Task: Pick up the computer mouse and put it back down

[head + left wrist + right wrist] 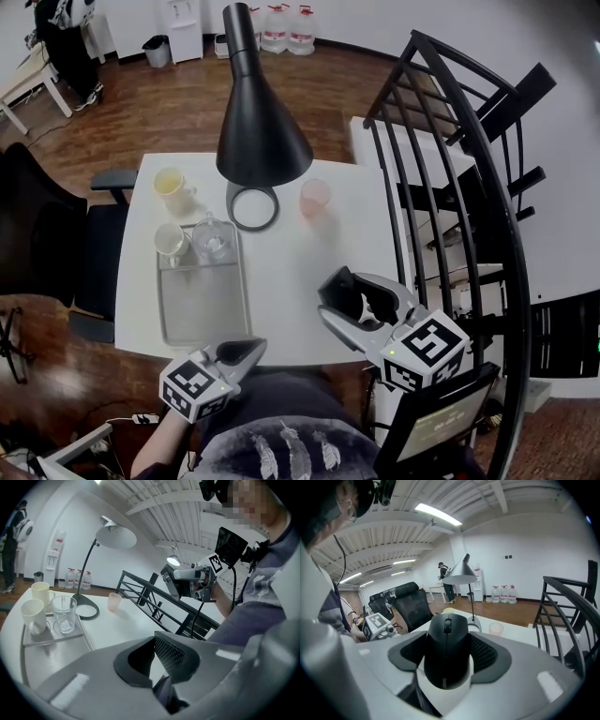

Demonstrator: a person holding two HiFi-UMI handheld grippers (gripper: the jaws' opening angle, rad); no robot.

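A black computer mouse (pixel 447 648) sits between the jaws of my right gripper (pixel 447 660), which is shut on its sides. In the head view the right gripper (pixel 357 302) holds the mouse (pixel 349 291) in the air above the near right part of the white table (pixel 300 272). From the left gripper view, the right gripper (pixel 182 581) shows raised well above the tabletop. My left gripper (pixel 246 351) rests at the table's near edge; its jaws (pixel 157 667) meet with nothing between them.
A black cone lamp (pixel 258 122) stands at the back of the table beside a pink cup (pixel 315 197) and a cream mug (pixel 172 186). A grey tray (pixel 202 309) at left holds a glass mug (pixel 212 239) and a white cup (pixel 171 241). A black railing (pixel 450 187) borders the right side.
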